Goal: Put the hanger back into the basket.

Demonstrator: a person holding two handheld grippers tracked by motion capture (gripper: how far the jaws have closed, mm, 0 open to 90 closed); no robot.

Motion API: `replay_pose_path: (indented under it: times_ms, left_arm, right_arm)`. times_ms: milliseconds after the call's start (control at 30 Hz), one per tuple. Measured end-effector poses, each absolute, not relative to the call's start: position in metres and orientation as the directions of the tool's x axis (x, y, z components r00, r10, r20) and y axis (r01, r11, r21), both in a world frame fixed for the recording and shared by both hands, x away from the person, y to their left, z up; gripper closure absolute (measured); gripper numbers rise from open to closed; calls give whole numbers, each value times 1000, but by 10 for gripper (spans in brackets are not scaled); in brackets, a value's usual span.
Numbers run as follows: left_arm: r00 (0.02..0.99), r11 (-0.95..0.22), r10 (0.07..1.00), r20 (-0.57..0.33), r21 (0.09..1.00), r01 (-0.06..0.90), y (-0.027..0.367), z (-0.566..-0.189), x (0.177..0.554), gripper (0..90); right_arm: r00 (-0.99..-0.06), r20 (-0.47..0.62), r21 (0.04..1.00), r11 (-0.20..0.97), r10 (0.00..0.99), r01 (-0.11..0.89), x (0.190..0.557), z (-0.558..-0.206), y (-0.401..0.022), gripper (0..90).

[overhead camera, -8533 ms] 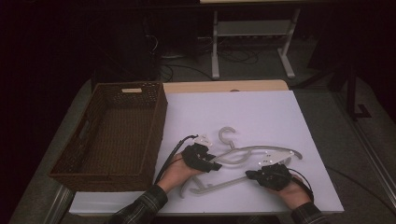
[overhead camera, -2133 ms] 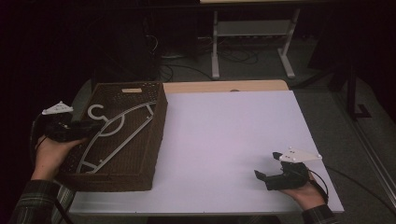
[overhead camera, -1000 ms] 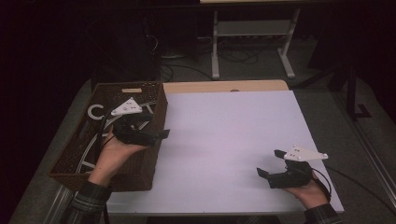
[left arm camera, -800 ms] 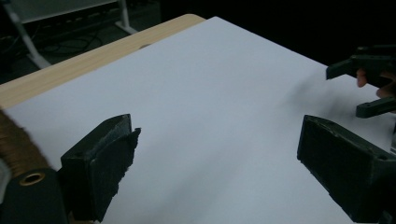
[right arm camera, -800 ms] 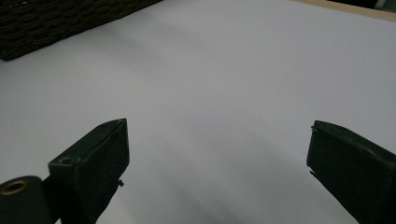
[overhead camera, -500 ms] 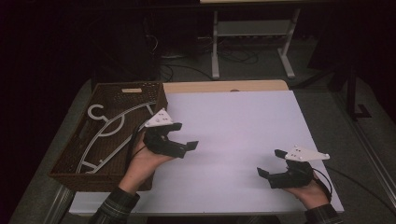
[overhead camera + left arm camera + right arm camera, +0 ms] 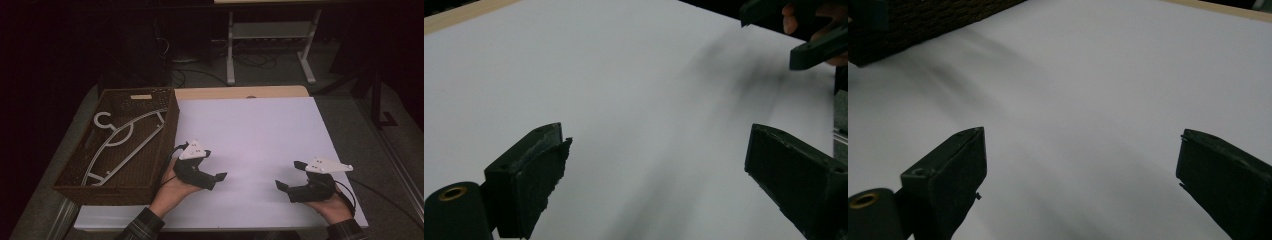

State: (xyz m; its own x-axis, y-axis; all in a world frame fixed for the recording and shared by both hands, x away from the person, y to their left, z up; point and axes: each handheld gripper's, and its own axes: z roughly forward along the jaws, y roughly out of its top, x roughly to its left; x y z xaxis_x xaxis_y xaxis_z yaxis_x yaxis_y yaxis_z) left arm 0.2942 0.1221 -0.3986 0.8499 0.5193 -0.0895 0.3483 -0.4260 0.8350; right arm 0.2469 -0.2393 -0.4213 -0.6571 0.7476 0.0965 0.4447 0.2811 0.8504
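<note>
Down at the lower middle of the high view, the left gripper [image 7: 212,172] sits in the person's left hand [image 7: 172,185] above the white sheet [image 7: 260,130] that covers the table; its jaws stand wide apart and grip nothing. Its own view confirms this: the two black jaws rise from the lower left and lower right corners with bare white surface between them, and the right gripper [image 7: 809,30] shows in the upper right corner of that frame.

At the lower right of the high view, the right gripper [image 7: 290,176] rests in the person's right hand [image 7: 332,207], near the sheet's front right corner. Its jaws are also spread wide with nothing between them, and its own view shows the same open gap over plain white. A grey three-cornered plate [image 7: 327,165] tops it, and a similar pale plate [image 7: 194,150] tops the left one.

A dark brown wicker basket [image 7: 150,180] stands at the left of the high view, its right wall just beside the sheet's left edge and close to the left hand. Inside it lie pale hangers [image 7: 117,145], their hook toward the upper left of the basket. A corner of the basket [image 7: 923,22] appears at the upper left of the right gripper view.

The two grippers are well apart, both well clear of the hangers.
</note>
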Motion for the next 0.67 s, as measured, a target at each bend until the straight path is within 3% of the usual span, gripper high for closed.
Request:
replay_pose_path:
  times_ms: [133,667]
  left_arm:
    - [848,-435,524,-81,830,348,125,-409,293,30]
    - [852,-465,520,-61,816,343,134,-428,285,25]
  right_arm:
    - [-660,95,850,285,745,444,247,-422,-239,54]
    - [-661,92,842,296,745,451,248,-426,-241,52]
